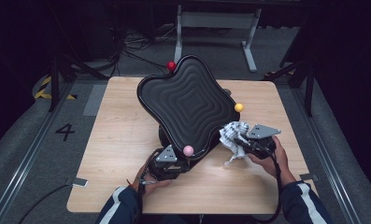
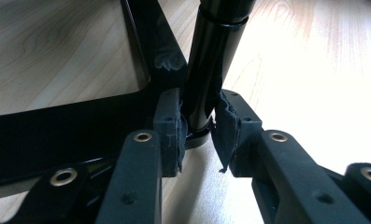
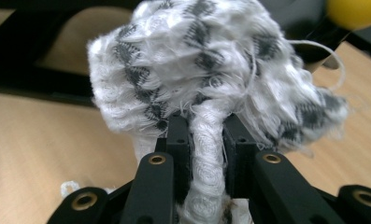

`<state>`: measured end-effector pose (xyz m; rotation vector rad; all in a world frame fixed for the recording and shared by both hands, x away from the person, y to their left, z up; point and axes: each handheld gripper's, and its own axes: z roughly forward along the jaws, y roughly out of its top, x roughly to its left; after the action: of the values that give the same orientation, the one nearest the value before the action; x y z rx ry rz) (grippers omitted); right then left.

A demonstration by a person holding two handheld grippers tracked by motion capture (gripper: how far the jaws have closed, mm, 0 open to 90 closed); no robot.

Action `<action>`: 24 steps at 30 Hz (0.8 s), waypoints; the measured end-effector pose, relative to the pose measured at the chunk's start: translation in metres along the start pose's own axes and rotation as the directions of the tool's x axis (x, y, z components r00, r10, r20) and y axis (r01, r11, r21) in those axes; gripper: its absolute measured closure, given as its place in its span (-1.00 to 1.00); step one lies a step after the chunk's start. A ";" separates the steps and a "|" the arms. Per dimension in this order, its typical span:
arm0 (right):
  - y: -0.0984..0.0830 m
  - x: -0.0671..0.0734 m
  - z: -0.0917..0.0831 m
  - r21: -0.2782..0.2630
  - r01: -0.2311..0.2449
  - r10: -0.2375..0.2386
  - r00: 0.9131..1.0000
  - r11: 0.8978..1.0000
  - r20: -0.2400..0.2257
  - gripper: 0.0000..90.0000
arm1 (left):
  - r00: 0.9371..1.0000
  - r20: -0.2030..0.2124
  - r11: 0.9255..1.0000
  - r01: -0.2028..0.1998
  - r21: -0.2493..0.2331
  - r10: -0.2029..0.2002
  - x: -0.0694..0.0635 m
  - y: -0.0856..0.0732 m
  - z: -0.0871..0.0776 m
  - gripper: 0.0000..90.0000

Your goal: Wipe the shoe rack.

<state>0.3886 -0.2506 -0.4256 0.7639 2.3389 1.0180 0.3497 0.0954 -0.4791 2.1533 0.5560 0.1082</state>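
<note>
The left gripper (image 1: 167,161) sat low at the near left, jaws clamped; the right gripper (image 1: 246,140) was pinched shut, angled left.

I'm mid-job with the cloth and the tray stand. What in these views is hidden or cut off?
- High view: the stand's base sits under the tilted black tray, so its shape is hidden.
- Left gripper view: the black post held by the left gripper is cut off by the top edge.
- Right gripper view: the bunched white cloth in the right gripper blocks the tray edge behind it; the yellow ball is cropped at the corner.
</note>
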 end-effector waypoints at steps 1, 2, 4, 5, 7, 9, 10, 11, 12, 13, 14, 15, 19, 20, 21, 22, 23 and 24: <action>-0.003 0.004 -0.002 0.009 0.006 -0.006 1.000 1.000 -0.010 0.69 | 1.000 -0.002 1.000 -0.015 0.002 0.015 -0.001 0.001 0.001 0.58; -0.006 0.007 -0.004 0.024 0.017 -0.016 1.000 1.000 -0.012 0.69 | 1.000 -0.002 1.000 -0.022 0.008 0.022 -0.003 0.002 0.002 0.59; -0.013 0.015 -0.009 0.045 0.022 -0.021 0.999 0.999 -0.024 0.69 | 0.999 -0.004 0.999 -0.034 0.006 0.034 -0.008 0.004 0.006 0.61; -0.013 0.015 -0.009 0.045 0.022 -0.021 0.999 0.999 -0.024 0.69 | 0.999 -0.004 0.999 -0.034 0.006 0.034 -0.008 0.004 0.006 0.61; -0.024 0.026 -0.014 0.074 0.035 -0.032 0.999 0.997 -0.039 0.69 | 0.999 -0.004 0.999 -0.054 0.003 0.054 -0.015 0.008 0.012 0.62; -0.032 0.033 -0.017 0.082 0.024 -0.019 0.998 0.996 -0.057 0.69 | 0.998 -0.006 0.998 -0.059 0.008 0.059 -0.019 0.010 0.016 0.62; -0.035 0.036 -0.018 0.089 0.022 -0.017 0.998 0.996 -0.066 0.69 | 0.998 -0.009 0.998 -0.062 0.005 0.062 -0.020 0.011 0.018 0.62; -0.038 0.038 -0.019 0.092 0.020 -0.014 0.998 0.996 -0.068 0.69 | 0.997 -0.010 0.997 -0.070 0.012 0.070 -0.022 0.012 0.019 0.62; -0.040 0.042 -0.019 0.098 0.017 -0.010 0.998 0.995 -0.069 0.69 | 0.997 -0.010 0.997 -0.074 0.009 0.074 -0.025 0.014 0.022 0.62; -0.043 0.045 -0.020 0.092 0.017 -0.010 0.997 0.996 -0.070 0.68 | 0.997 -0.010 0.997 -0.074 0.010 0.074 -0.026 0.015 0.024 0.62; -0.044 0.047 -0.020 0.094 0.009 -0.001 0.996 0.996 -0.084 0.68 | 0.997 -0.006 0.997 -0.076 0.007 0.076 -0.027 0.017 0.027 0.62; -0.045 0.050 -0.020 0.101 0.009 0.000 0.996 0.995 -0.093 0.68 | 0.997 -0.002 0.997 -0.075 0.008 0.075 -0.029 0.018 0.029 0.61; -0.046 0.058 -0.018 0.112 0.030 -0.019 0.995 0.993 -0.101 0.66 | 0.997 0.012 0.997 -0.081 0.016 0.081 -0.035 0.024 0.038 0.59; -0.046 0.061 -0.016 0.116 0.041 -0.029 0.994 0.992 -0.104 0.64 | 0.995 0.020 0.995 -0.097 0.023 0.097 -0.036 0.026 0.040 0.58; -0.047 0.061 -0.016 0.118 0.038 -0.025 0.994 0.992 -0.103 0.64 | 0.993 0.029 0.993 -0.115 0.034 0.114 -0.039 0.029 0.045 0.57; -0.047 0.060 -0.016 0.116 0.035 -0.023 0.994 0.993 -0.106 0.63 | 0.992 0.033 0.992 -0.123 0.037 0.122 -0.040 0.030 0.046 0.56; -0.047 0.059 -0.016 0.117 0.022 -0.009 0.994 0.993 -0.107 0.61 | 0.991 0.048 0.991 -0.126 0.039 0.124 -0.042 0.030 0.047 0.54; -0.048 0.058 -0.016 0.115 0.014 -0.001 0.994 0.993 -0.112 0.61 | 0.991 0.051 0.991 -0.130 0.042 0.128 -0.043 0.030 0.047 0.51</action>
<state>0.3219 -0.2480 -0.4638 0.7586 2.5135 0.9515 0.3342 0.0266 -0.4787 2.2291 0.3951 0.1156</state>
